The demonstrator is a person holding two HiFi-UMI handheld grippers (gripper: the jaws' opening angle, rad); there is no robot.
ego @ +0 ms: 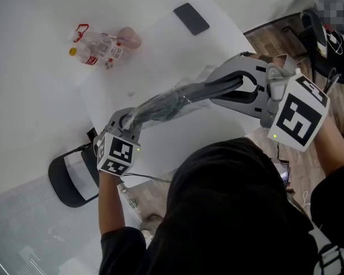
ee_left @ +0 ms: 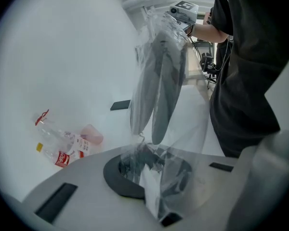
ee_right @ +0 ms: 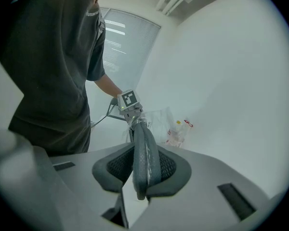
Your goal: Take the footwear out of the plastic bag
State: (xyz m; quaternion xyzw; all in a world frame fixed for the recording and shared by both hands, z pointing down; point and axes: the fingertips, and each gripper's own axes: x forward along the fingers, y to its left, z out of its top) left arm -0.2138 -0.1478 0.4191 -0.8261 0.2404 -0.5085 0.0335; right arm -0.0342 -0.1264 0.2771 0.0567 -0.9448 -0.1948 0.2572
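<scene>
A pair of dark grey footwear (ego: 218,85) is stretched in the air between my two grippers, partly sheathed in a clear plastic bag (ego: 160,105). My left gripper (ego: 121,132) is shut on the crumpled end of the bag (ee_left: 168,177). In the left gripper view the footwear (ee_left: 159,85) hangs inside the bag toward the right gripper (ee_left: 183,9). My right gripper (ego: 249,87) is shut on the bare end of the footwear (ee_right: 144,158), whose edge stands upright between the pads. The left gripper (ee_right: 129,102) shows at the far end there.
On the white table (ego: 40,107) lie wrapped plastic bottles (ego: 100,46) beside a pink cup, and a black phone (ego: 191,18) farther back. A dark chair (ego: 71,179) stands at the table's near-left edge. The person's torso fills the foreground.
</scene>
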